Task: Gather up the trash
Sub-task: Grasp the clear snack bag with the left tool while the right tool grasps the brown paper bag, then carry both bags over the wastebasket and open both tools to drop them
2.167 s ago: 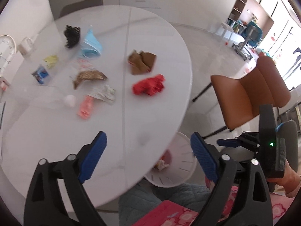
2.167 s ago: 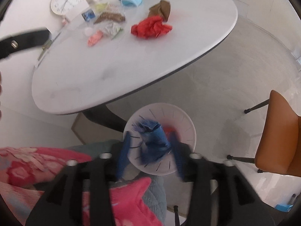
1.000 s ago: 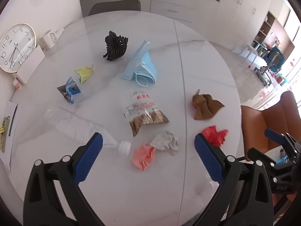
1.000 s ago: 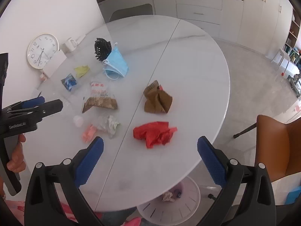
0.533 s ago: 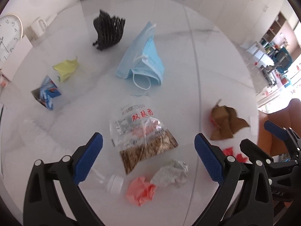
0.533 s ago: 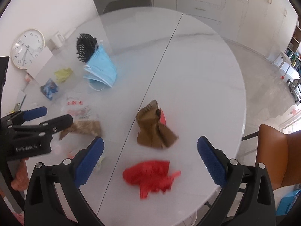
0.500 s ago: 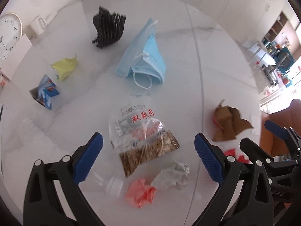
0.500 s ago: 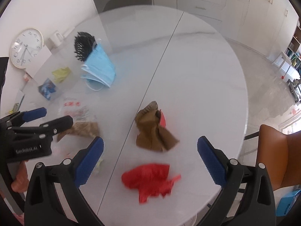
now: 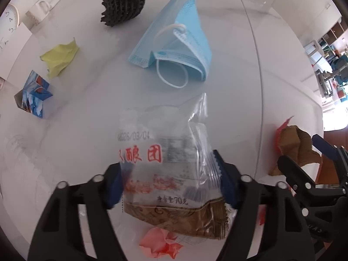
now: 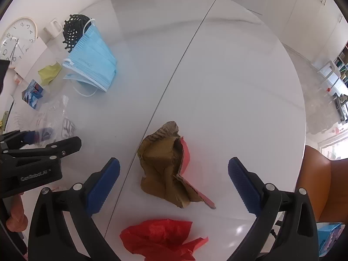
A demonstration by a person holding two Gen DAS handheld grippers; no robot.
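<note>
Now the clear snack bag [image 9: 167, 165] sits between the blue pads of my left hand-held gripper [image 9: 171, 180], which pinches it on both sides just over the worktop [image 9: 235, 100]. Below it lies a pink wad [image 9: 161, 243]; beyond it a blue mask [image 9: 178, 41], a black net [image 9: 121, 0], a yellow scrap [image 9: 61, 56] and a small blue carton [image 9: 32, 97]. My right hand-held gripper [image 10: 174, 178] is spread wide, with crumpled brown cardboard [image 10: 165, 163] between its fingers and red paper [image 10: 161, 237] nearer to me.
</note>
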